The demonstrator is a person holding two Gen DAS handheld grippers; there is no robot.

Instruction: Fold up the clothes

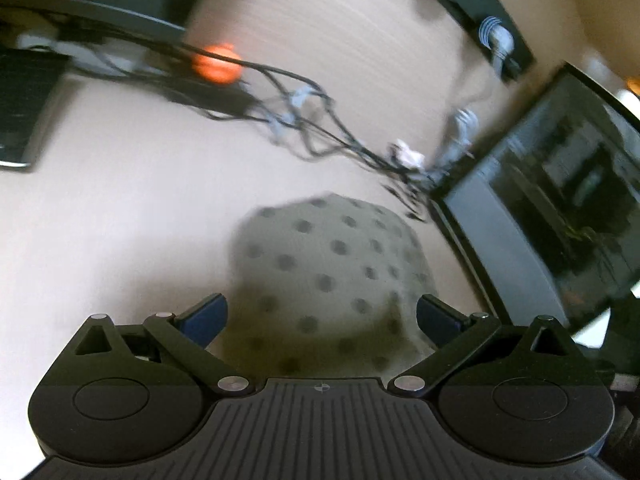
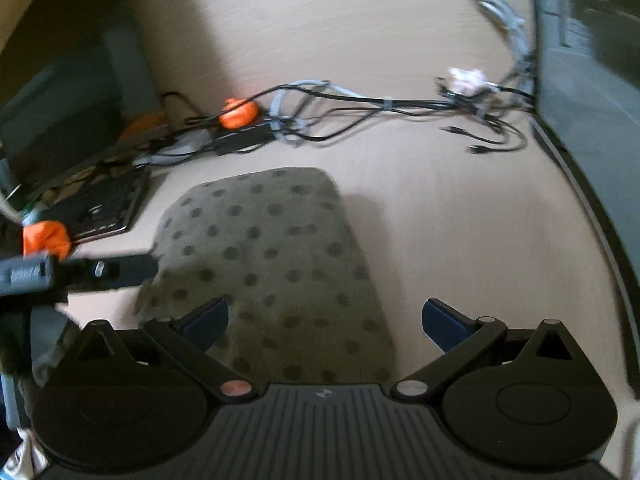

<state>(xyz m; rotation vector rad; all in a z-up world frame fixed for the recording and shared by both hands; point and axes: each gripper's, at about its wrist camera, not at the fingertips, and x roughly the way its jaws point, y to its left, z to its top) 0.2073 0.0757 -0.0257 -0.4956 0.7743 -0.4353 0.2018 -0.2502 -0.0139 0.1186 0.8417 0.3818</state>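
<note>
Olive, dark-dotted soft cloth [image 2: 272, 264] lies folded into a rounded-corner slab on the pale wood-grain table [image 2: 460, 240]. Both the left gripper [image 1: 322, 320] and right gripper [image 2: 326, 320] hover over it, blue-padded fingers spread wide, holding nothing.

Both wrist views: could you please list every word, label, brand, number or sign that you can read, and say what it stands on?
No text can be read in either view.
Dark monitor screen: shapes only, blurred, no legible words.
Black keyboard: key legends too blurred to read.
Small round crosshair mark on the left gripper body: a symbol, not text.
Small pale mark on the right gripper body: too blurred to read.
</note>
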